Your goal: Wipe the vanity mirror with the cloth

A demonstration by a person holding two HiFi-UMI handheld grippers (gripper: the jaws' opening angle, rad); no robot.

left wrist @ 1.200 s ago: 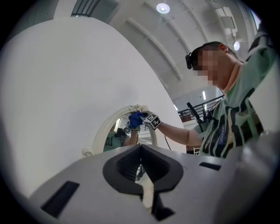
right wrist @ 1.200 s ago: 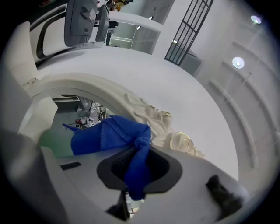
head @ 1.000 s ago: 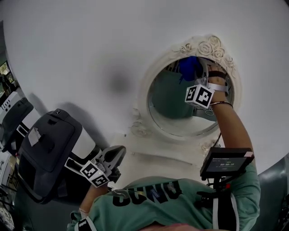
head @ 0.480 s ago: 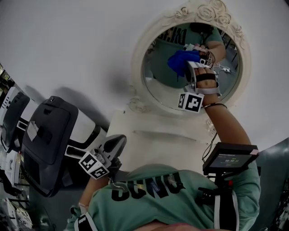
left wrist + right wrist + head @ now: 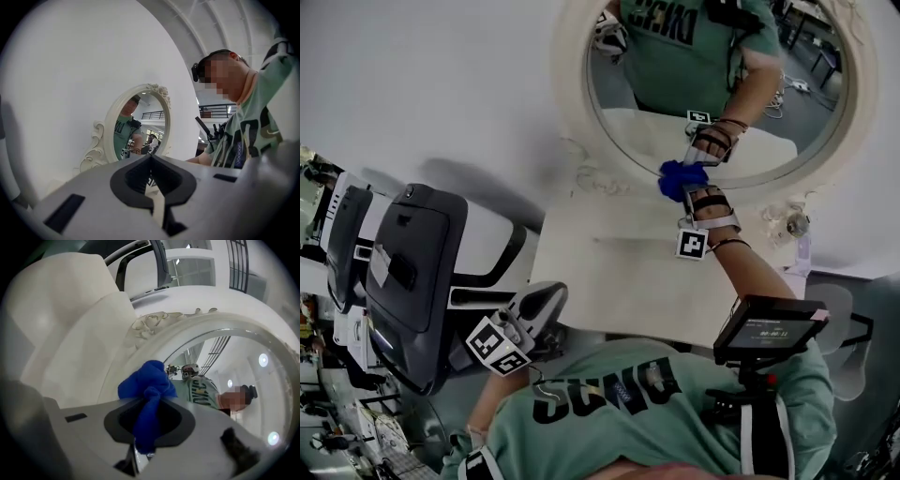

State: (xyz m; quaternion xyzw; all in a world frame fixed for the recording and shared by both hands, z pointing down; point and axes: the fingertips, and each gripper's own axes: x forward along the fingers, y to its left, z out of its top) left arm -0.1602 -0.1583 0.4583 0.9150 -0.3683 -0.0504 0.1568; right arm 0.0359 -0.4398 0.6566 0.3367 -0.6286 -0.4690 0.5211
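The oval vanity mirror (image 5: 712, 84) in its ornate cream frame leans on the white wall; it also shows in the left gripper view (image 5: 140, 124) and the right gripper view (image 5: 220, 362). A bunched blue cloth (image 5: 678, 177) presses at the bottom edge of the glass, just above the frame. My right gripper (image 5: 686, 185) is shut on the cloth (image 5: 147, 394), which pokes out between the jaws. My left gripper (image 5: 542, 305) hangs low beside my body, off the front left corner of the vanity top. In its own view the left gripper (image 5: 152, 178) is shut with nothing in it.
The white vanity top (image 5: 609, 272) lies under the mirror. A small glass item (image 5: 797, 225) stands at its right end. A black and white machine (image 5: 412, 272) stands on the left, close to my left gripper. A small screen (image 5: 764, 328) sits on my chest.
The right gripper has carried the cloth down from the upper part of the mirror to its bottom edge. The head view has dropped, so the mirror sits higher. The left gripper has hardly moved.
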